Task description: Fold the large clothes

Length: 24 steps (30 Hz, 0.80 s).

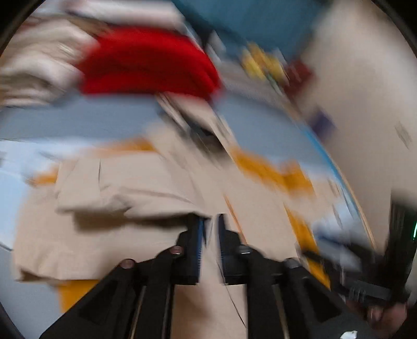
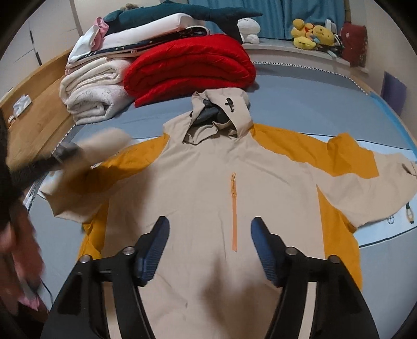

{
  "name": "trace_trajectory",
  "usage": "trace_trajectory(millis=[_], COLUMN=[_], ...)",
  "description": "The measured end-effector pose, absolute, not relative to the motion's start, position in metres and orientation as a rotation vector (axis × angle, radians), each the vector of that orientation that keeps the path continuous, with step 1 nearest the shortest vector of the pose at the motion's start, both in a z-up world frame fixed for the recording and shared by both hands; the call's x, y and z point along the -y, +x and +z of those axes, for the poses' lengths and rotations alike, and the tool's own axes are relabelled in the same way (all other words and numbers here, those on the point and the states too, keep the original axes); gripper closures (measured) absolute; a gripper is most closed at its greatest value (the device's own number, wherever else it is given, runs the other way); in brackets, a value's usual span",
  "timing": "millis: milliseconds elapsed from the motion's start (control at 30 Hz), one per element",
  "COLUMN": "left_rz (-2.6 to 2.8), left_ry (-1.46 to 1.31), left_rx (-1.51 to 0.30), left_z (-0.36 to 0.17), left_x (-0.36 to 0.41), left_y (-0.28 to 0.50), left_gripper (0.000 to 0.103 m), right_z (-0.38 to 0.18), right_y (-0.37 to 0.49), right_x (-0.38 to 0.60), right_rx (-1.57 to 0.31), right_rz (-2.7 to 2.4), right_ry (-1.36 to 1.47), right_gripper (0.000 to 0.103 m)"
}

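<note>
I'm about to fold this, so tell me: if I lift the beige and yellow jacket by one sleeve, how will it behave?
The jacket lies flat with soft creases, so it will probably hang limp and drag the rest behind. Its smooth, thin shell looks light and possibly slippery on the blue sheet. The loose hood may flop over.

Behind, we see a folded red blanket [image 2: 190,67] on the blue bed [image 2: 299,104], touching a stack of white blankets [image 2: 91,96] to its left. A dark teal plush shark [image 2: 182,13] lies atop that pile. Yellow plush toys [image 2: 312,36] sit on the ledge [image 2: 286,50] by the blue curtain [image 2: 273,15].
</note>
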State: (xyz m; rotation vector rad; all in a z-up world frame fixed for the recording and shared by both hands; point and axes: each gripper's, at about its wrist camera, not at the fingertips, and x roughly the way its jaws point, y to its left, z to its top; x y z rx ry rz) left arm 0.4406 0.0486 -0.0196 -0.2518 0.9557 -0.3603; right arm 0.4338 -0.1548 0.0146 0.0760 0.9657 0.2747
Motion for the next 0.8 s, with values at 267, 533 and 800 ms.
trace_trajectory(millis=[267, 533, 800], left_rz=[-0.081, 0.205, 0.135], left_ry=[-0.401, -0.293, -0.267], left_rx=[-0.981, -1.038, -1.075], left_z=[0.023, 0.0, -0.003], left_x=[-0.113, -0.15, -0.14], left_y=[0.422, 0.399, 0.424], left_gripper=[0.087, 0.088, 0.081], right_z=[0.011, -0.005, -0.037], right_y=[0.442, 0.439, 0.447], right_x=[0.16, 0.127, 0.077], right_rx=[-0.995, -1.009, -1.039], right_rz=[0.262, 0.345, 0.413], right_ry=[0.143, 0.114, -0.014], right_gripper=[0.082, 0.087, 0.067])
